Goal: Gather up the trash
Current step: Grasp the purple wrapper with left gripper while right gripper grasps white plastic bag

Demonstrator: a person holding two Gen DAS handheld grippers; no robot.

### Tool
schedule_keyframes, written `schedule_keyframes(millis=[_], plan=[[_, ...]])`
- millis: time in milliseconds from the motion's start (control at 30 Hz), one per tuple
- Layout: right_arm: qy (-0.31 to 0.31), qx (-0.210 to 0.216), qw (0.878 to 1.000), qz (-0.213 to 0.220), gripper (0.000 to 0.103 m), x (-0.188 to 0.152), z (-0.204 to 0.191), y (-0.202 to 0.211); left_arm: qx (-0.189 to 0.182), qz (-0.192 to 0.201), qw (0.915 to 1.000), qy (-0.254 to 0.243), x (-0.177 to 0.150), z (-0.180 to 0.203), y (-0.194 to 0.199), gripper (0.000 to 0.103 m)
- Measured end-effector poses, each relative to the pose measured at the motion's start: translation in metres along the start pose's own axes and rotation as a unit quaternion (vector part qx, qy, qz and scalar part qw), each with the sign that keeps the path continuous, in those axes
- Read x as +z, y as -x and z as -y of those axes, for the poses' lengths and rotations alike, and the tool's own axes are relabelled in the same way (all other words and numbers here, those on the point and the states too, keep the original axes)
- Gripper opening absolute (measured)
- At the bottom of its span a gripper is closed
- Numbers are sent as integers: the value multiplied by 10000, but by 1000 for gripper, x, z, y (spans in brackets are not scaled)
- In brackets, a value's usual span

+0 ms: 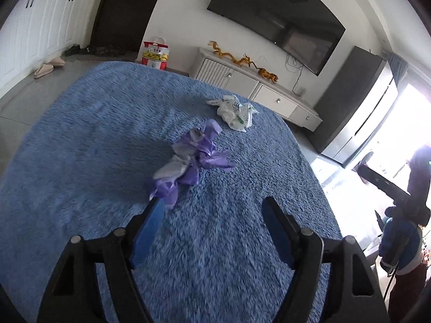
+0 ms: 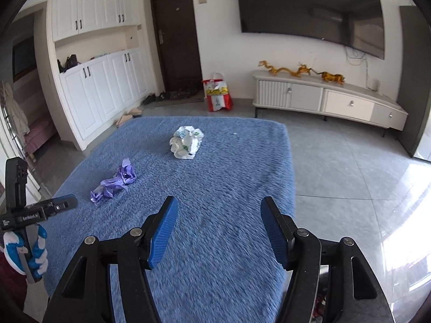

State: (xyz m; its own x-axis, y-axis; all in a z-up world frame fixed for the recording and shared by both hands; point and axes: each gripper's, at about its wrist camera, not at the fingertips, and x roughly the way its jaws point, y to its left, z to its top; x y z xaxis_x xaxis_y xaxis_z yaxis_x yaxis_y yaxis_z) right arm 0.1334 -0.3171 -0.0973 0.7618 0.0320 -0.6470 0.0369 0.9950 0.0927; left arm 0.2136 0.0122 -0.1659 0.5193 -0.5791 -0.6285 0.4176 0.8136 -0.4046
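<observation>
A crumpled purple plastic bag lies on the shaggy blue cover. Farther back lies a crumpled white plastic bag with green print. My left gripper hovers open just short of the purple bag, whose near end lies by the tip of the left finger; nothing is between the pads. My right gripper stands open over bare blue cover, well short of the white bag. Each gripper shows at the edge of the other's view, held by a gloved hand.
A white TV cabinet with golden dragon figures stands under a wall TV. A red and yellow bag sits by the dark door. White cupboards line the left wall, with slippers on the grey tile floor.
</observation>
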Motion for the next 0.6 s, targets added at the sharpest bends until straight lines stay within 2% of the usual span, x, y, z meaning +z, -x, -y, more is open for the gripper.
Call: schedule_keyframes(millis=[167, 333, 600], plan=[[56, 204, 9998, -72, 63, 16, -9, -37, 96, 29, 9996, -245, 26, 2, -20, 73], [-21, 430, 9990, -110, 65, 34, -11, -77, 190, -95, 9994, -267, 54, -4, -51, 73], [11, 662, 9973, -311, 70, 59, -23, -154, 241, -494, 9984, -116, 64, -15, -105, 73]])
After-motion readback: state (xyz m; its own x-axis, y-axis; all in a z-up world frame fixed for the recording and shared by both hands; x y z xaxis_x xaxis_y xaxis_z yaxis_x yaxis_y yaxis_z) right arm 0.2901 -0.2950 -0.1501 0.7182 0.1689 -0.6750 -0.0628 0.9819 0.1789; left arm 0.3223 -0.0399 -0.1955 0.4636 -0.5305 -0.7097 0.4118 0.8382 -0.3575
